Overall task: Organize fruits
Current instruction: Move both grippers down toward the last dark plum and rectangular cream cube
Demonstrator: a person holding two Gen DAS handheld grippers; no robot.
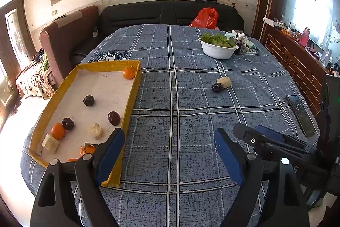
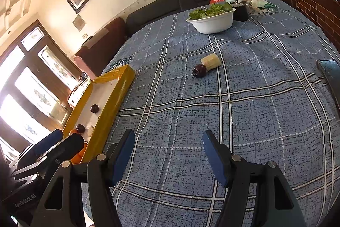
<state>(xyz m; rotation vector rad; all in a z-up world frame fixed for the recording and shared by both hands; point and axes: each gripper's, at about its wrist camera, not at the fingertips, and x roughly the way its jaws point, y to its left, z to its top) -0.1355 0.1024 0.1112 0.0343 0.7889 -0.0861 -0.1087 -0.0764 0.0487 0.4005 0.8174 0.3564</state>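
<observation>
Both grippers hover w/ jaws spread, nothing held: left gripper by yellow tray, right gripper facing dark plum & pale chunk on cloth

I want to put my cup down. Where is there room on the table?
The checked blue tablecloth lies bare between the yellow cardboard tray and the dark phone, nearer than the dark plum. The far corner is crowded around the white bowl of greens.
</observation>
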